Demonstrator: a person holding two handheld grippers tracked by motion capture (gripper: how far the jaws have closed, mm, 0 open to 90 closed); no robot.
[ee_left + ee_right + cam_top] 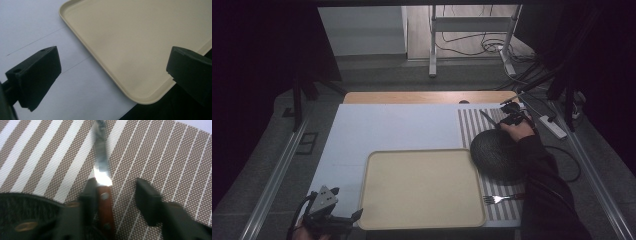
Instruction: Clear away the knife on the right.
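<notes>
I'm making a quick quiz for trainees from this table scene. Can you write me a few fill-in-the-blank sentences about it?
1. The right gripper has its jaws around a knife with a ____ handle.
2. The fork lies on the ____ placemat.
3. The left gripper hovers with open jaws over a corner of the ____ tray.

Missing words: wooden; striped; beige

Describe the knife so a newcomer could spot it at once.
Find the striped placemat at the table's right side, beside the beige tray. At its far end, just beyond the dark round plate, lies the knife, between the open jaws of the right tongs. Unlike the fork at the near end, it has a brown riveted handle and a plain blade.
</notes>
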